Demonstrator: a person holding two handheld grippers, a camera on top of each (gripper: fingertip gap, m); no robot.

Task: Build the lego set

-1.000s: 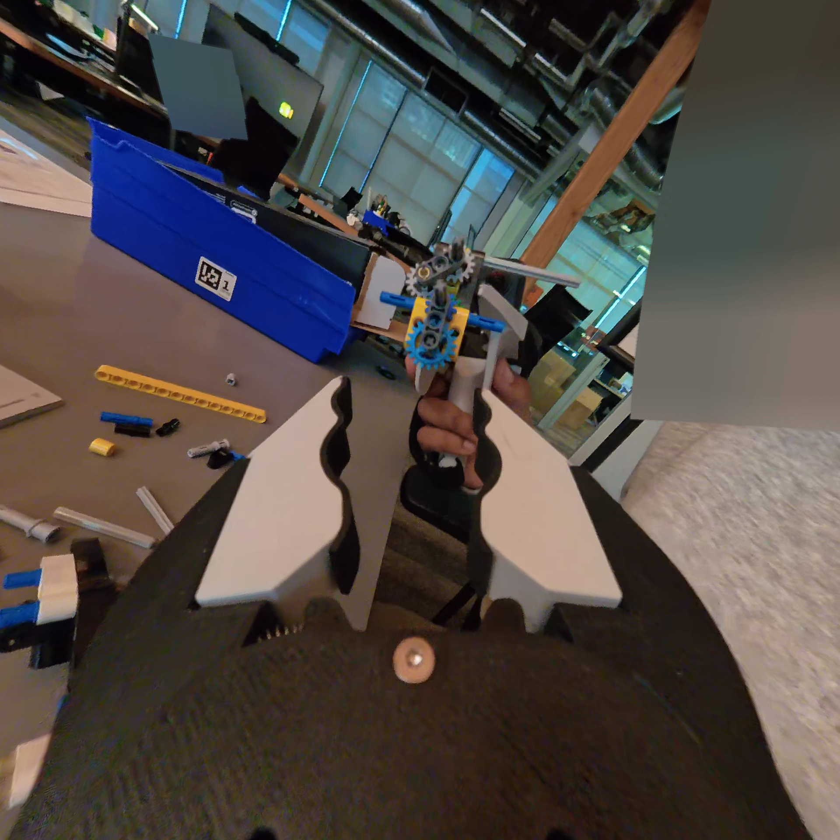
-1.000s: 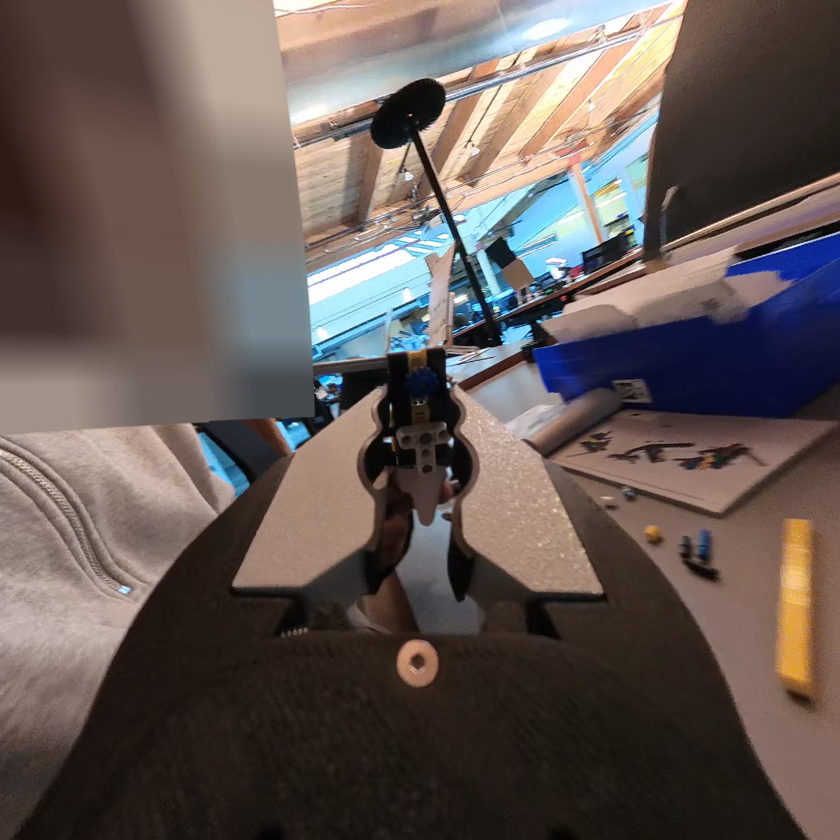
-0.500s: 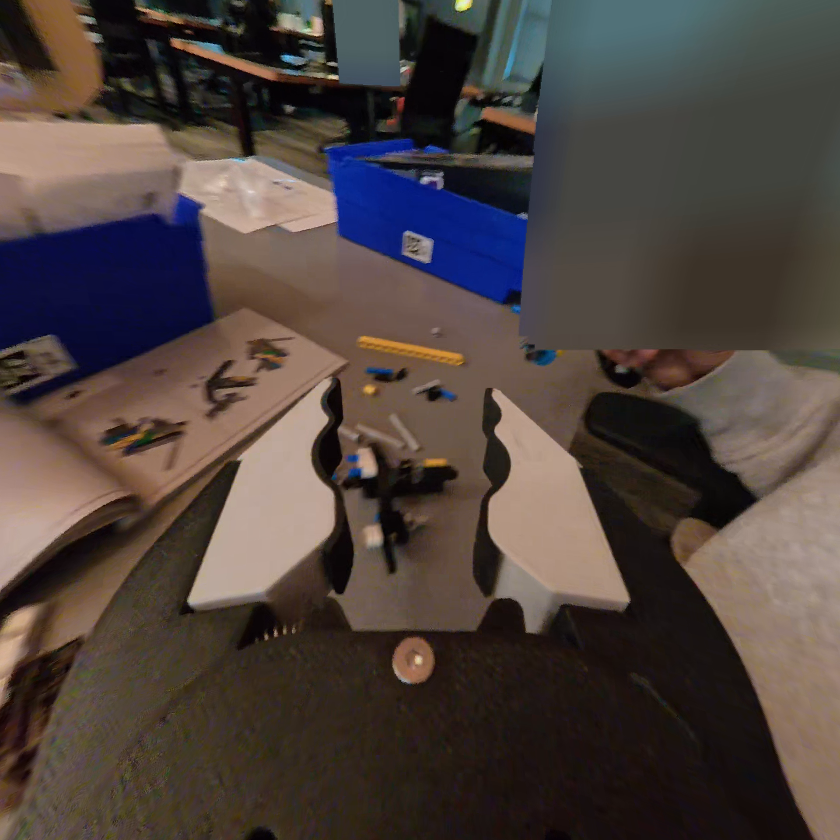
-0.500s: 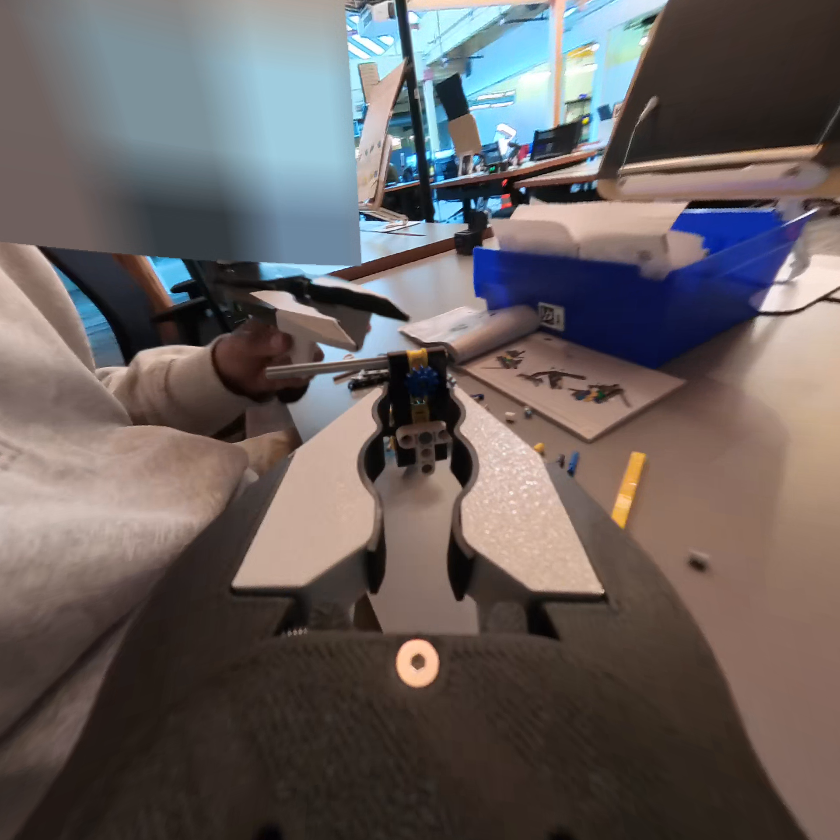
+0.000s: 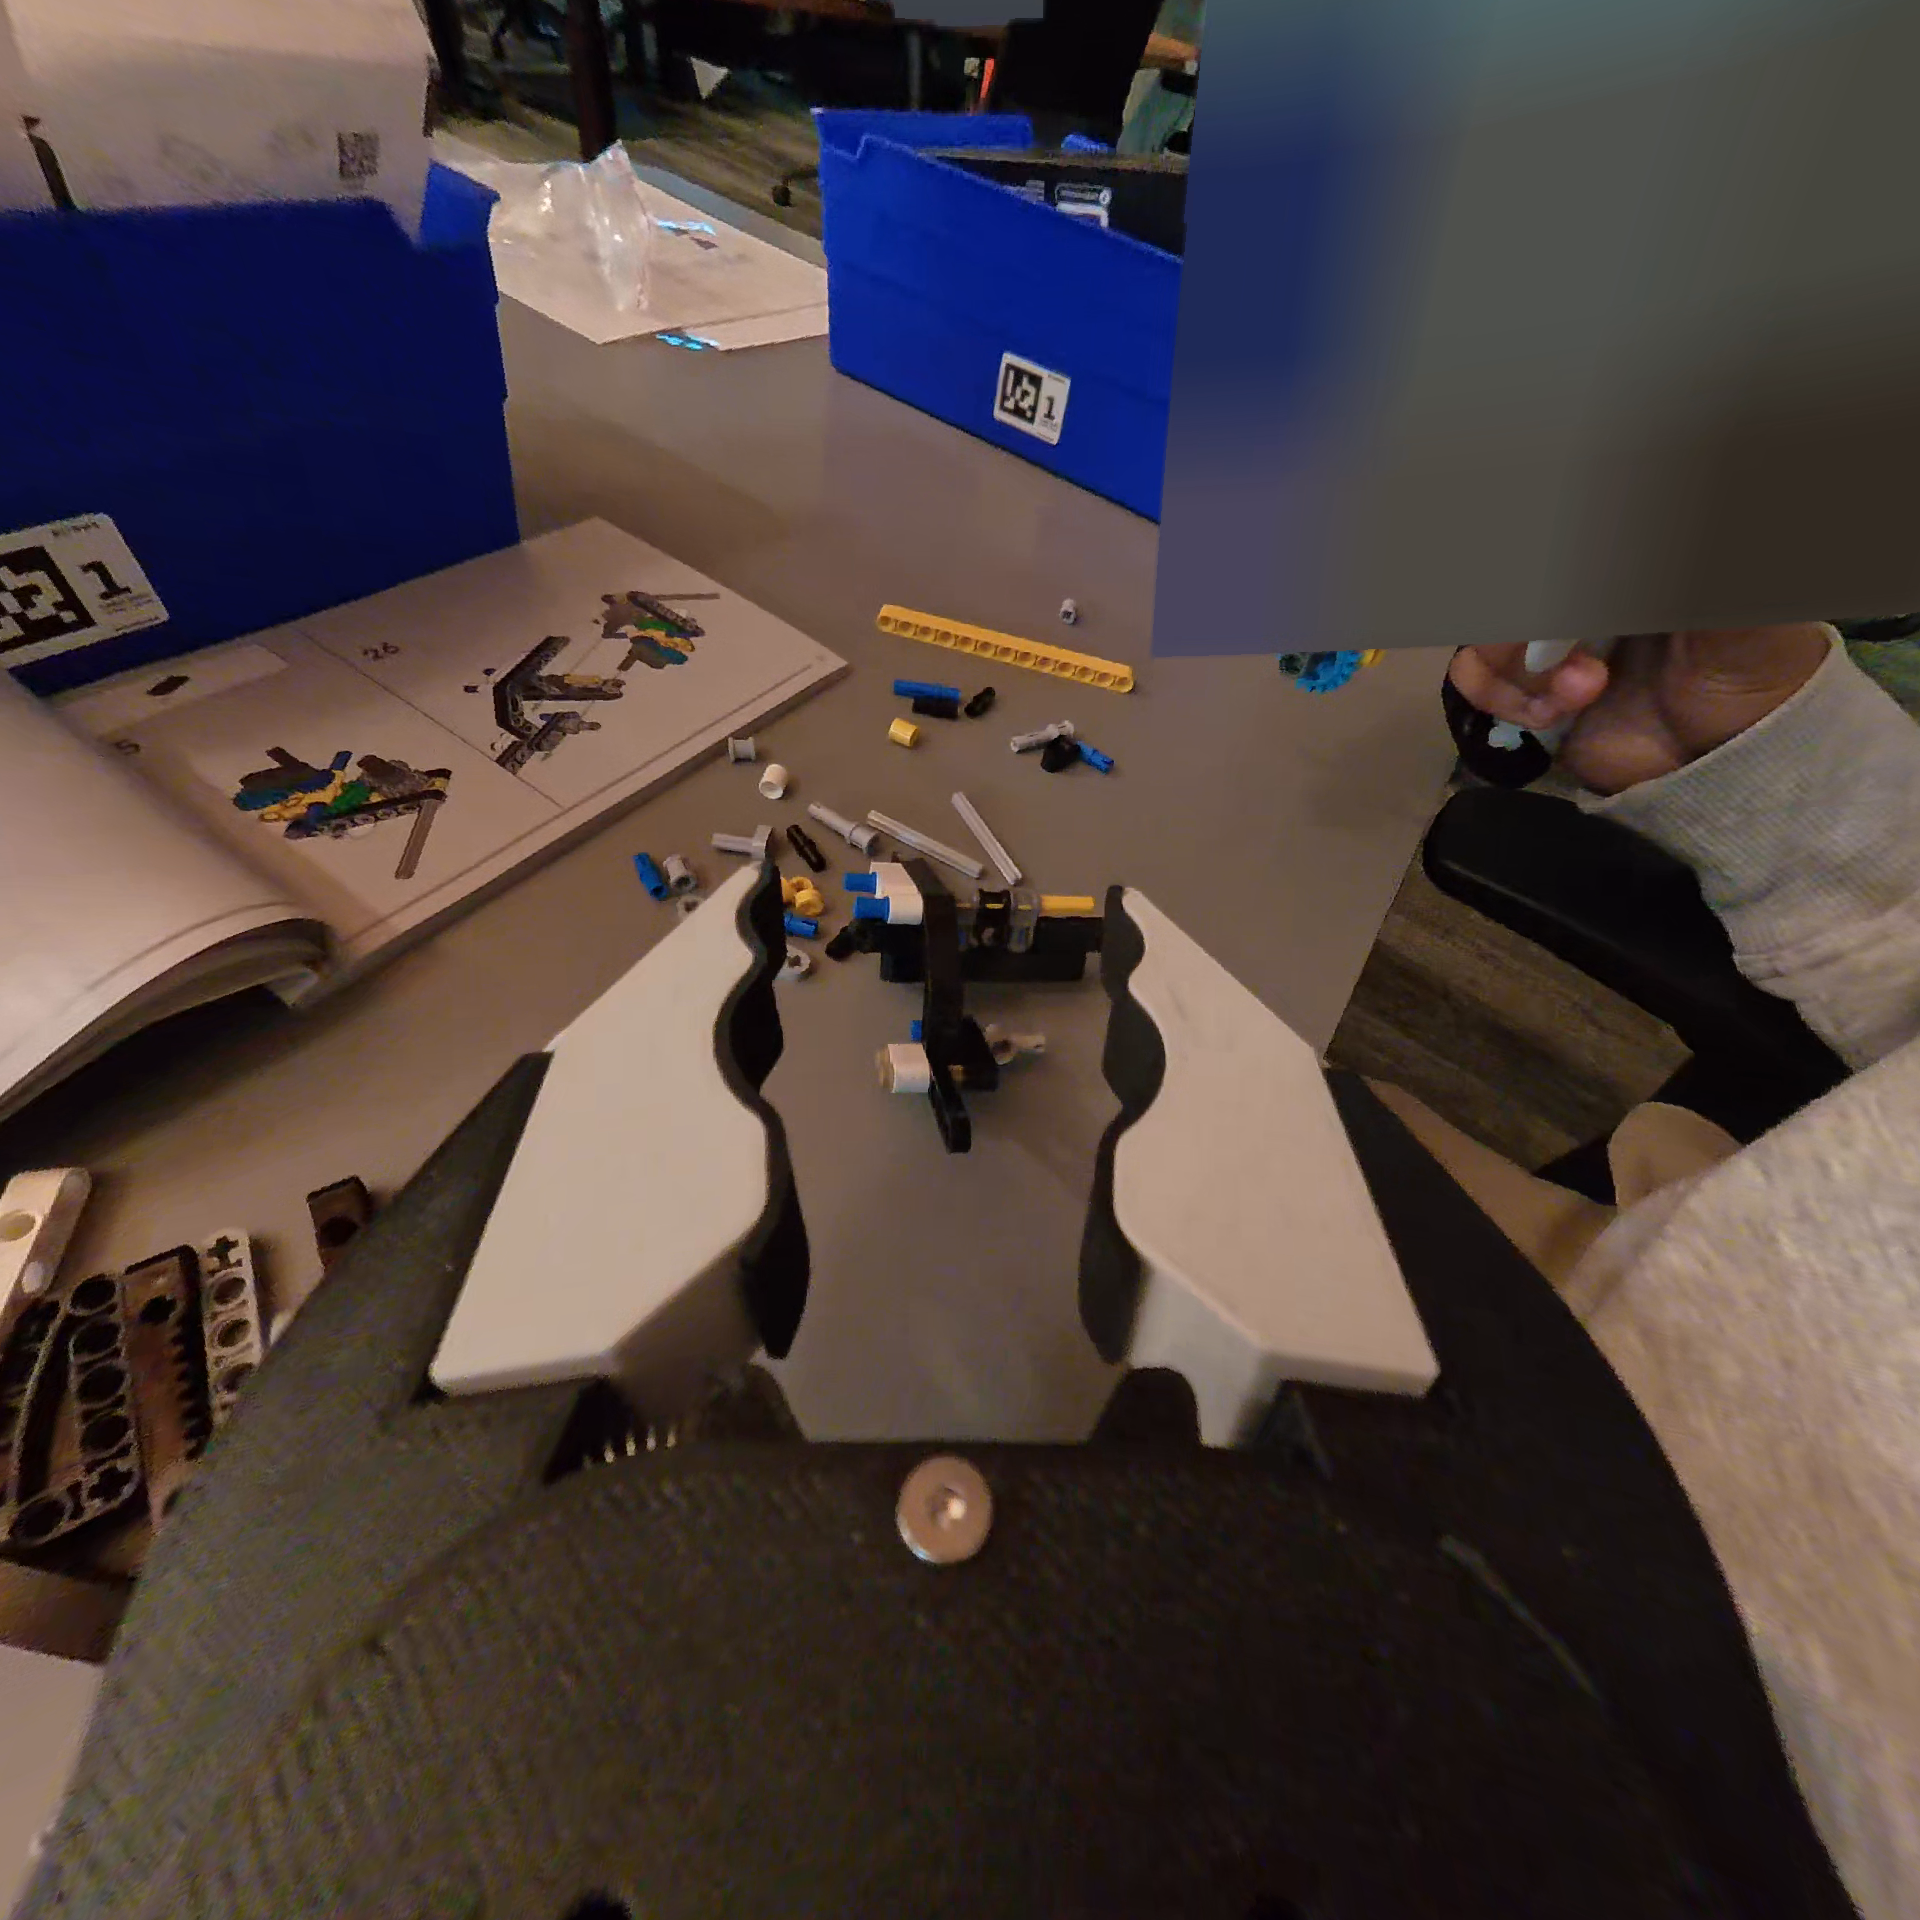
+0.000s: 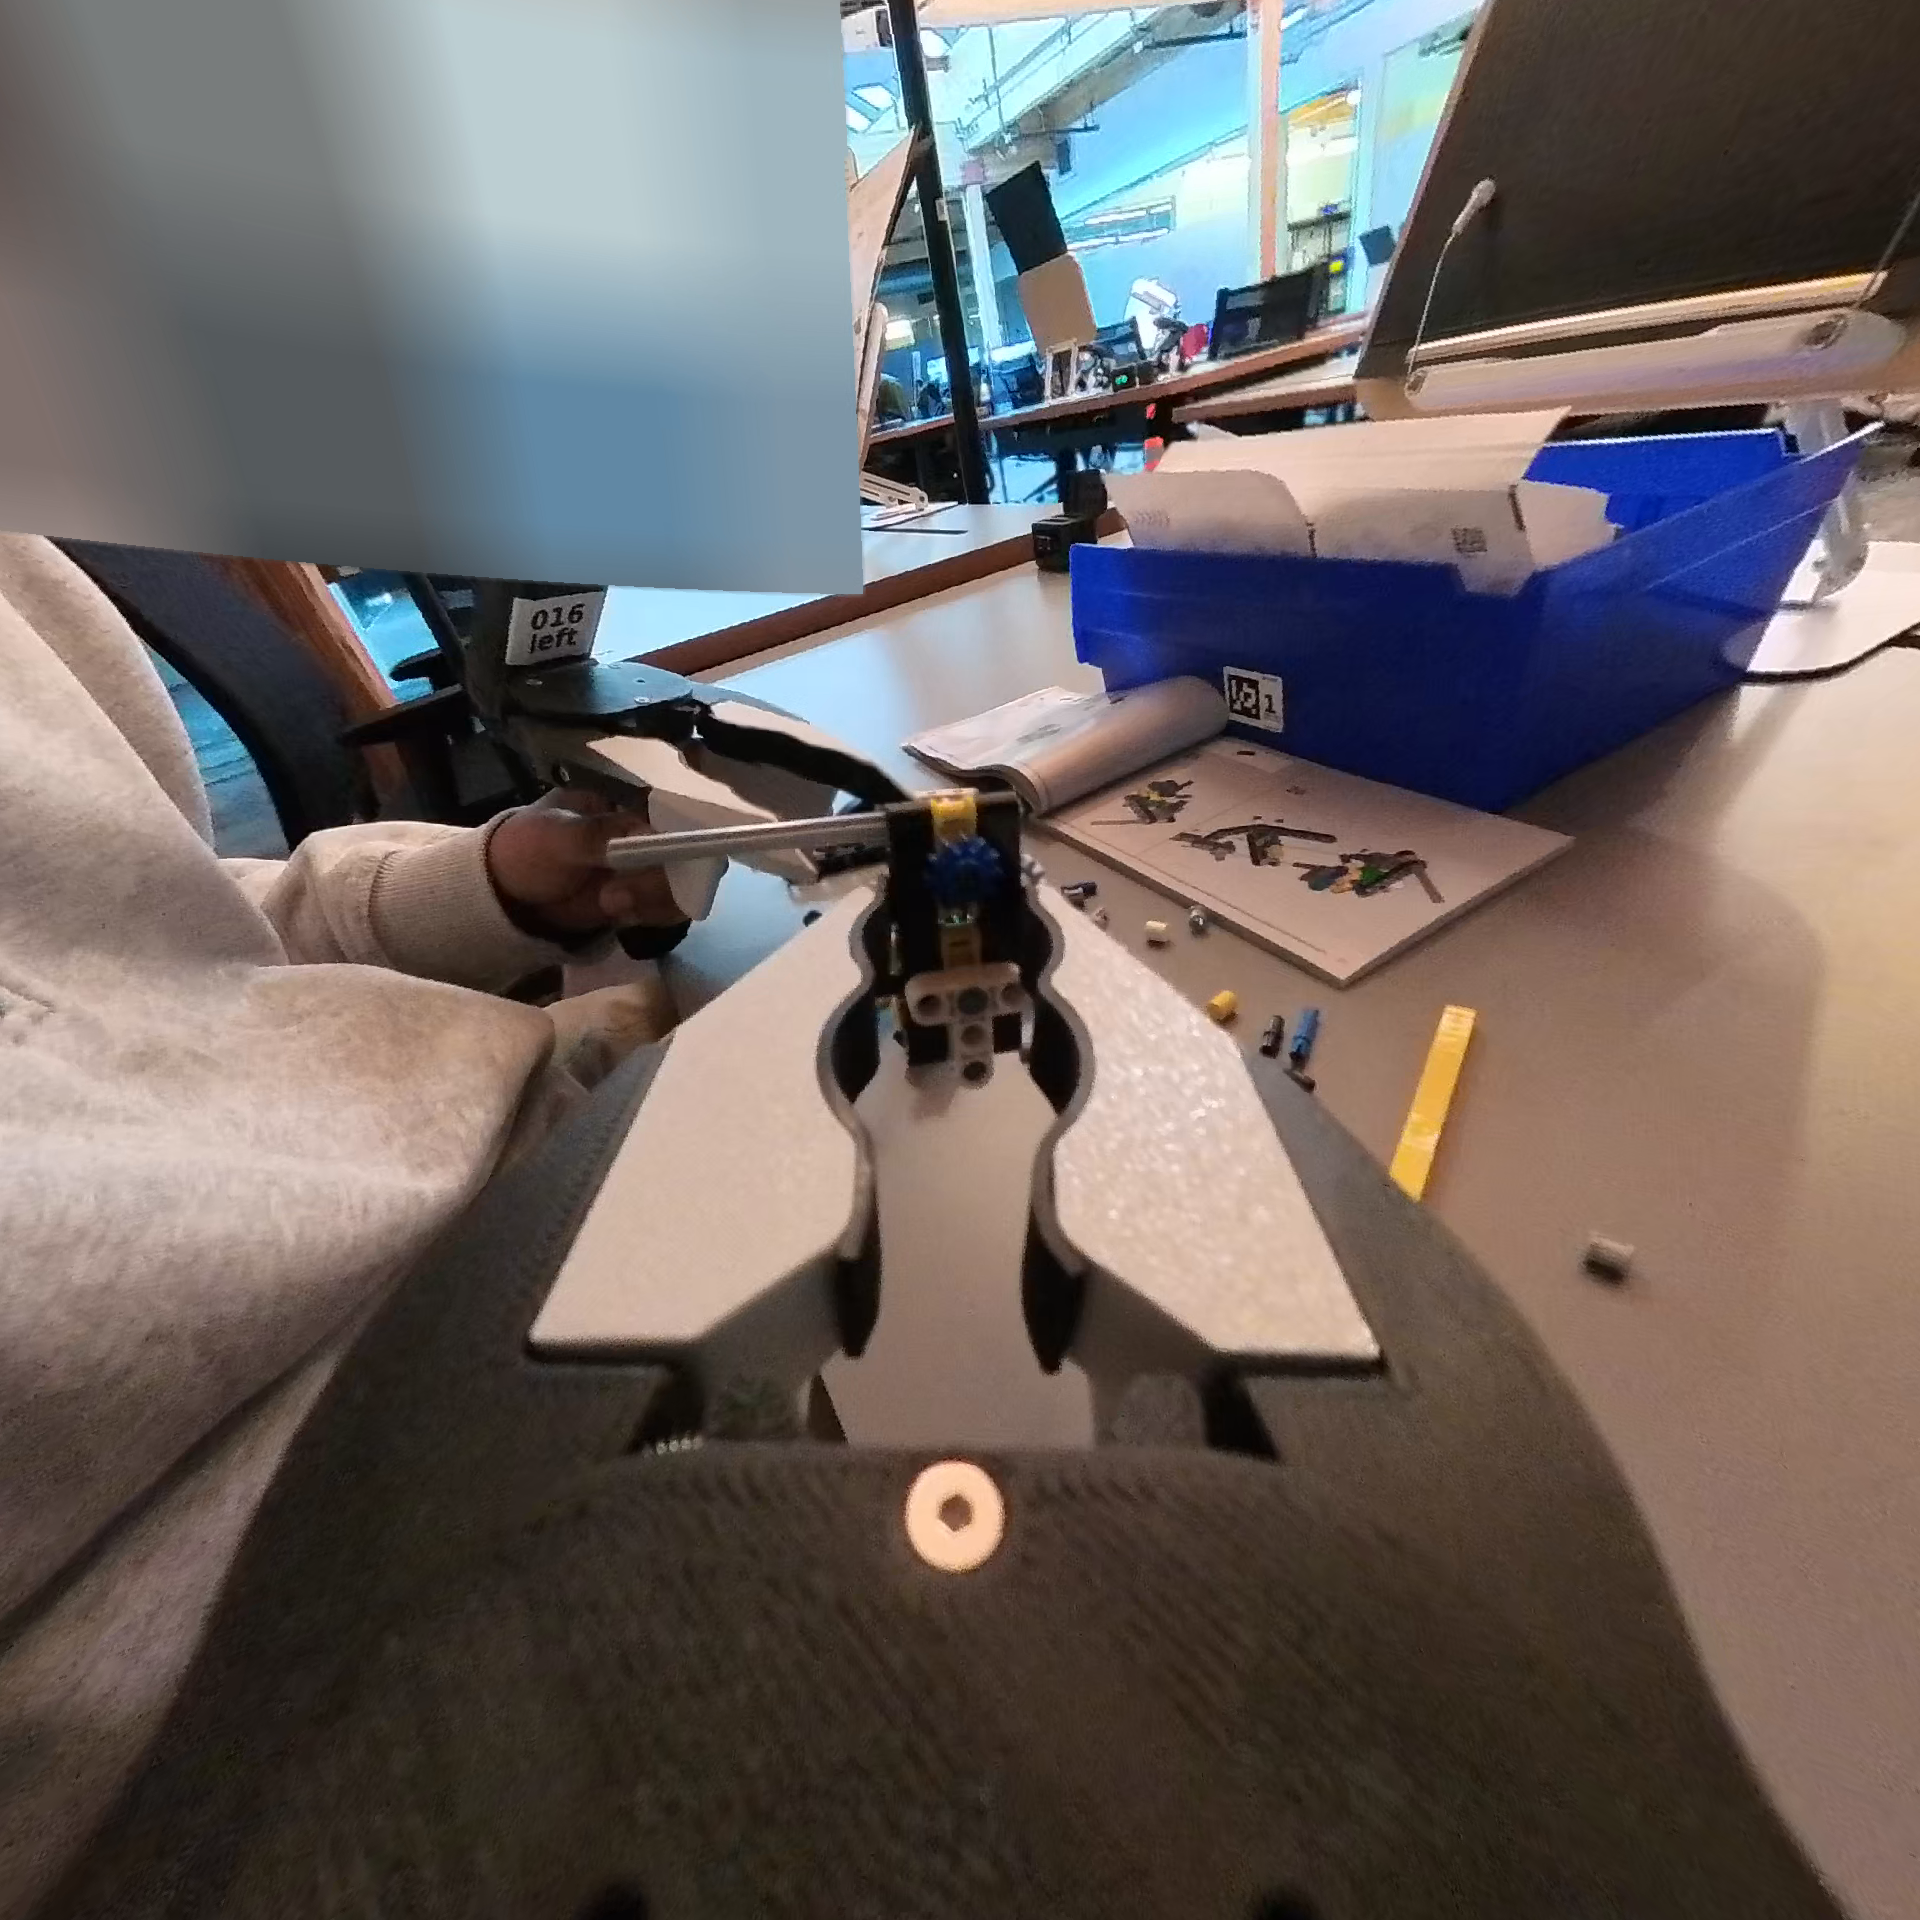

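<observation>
My left gripper (image 5: 940, 914) is open and empty, low over the grey table (image 5: 727, 468). A black lego sub-assembly (image 5: 940, 966) with white, blue and yellow parts lies on the table between its fingertips. Loose pins, axles and a long yellow beam (image 5: 1003, 649) lie beyond it. My right gripper (image 6: 956, 940) is shut on a small gear assembly (image 6: 951, 868) with a blue gear, a yellow part and a white piece. A grey axle (image 6: 748, 836) sticks out of it to the left. The left gripper's fingers (image 6: 717, 790) show beyond that axle.
An open instruction booklet (image 5: 468, 727) lies left of the loose parts. Blue bins stand at the left (image 5: 239, 416) and at the back (image 5: 987, 301). More beams (image 5: 94, 1382) lie at the near left. The person's sleeve (image 5: 1787, 831) and chair arm (image 5: 1579, 904) are at the right.
My left gripper swung from facing the raised right gripper down to the table, over the loose parts. My right gripper came down and levelled out, still holding the gear assembly.
</observation>
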